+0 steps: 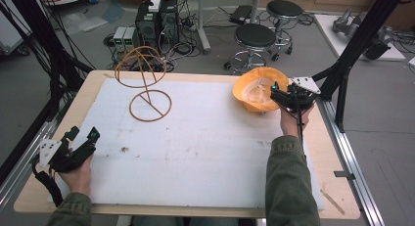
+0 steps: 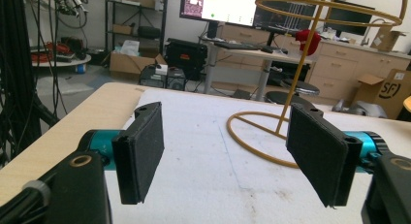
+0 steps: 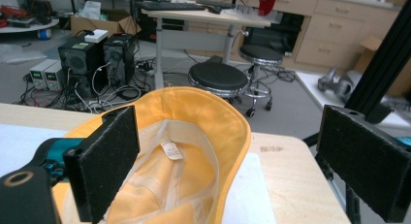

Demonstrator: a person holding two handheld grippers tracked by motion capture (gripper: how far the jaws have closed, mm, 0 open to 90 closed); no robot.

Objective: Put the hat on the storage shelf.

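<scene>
Both grippers stood wide open, empty. Right gripper (image 1: 280, 97) straddled the upturned soft orange fabric cap (image 1: 255, 89); a shallow bite would probably slip off the brim. Left gripper (image 1: 82, 135) idle.

Wood table (image 1: 337, 157) w/ white mat (image 1: 205, 152), hat (image 1: 257, 89), stand (image 1: 147, 89)

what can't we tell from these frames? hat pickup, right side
- Hat, high view: its near edge is hidden behind the right gripper, so contact cannot be told.
- Hat, right gripper view: its lower part is cut off by the bottom edge and the left pad.
- Label inside the hat: print too small to read.
- Wire stand, left gripper view: top cut off by the frame.
</scene>
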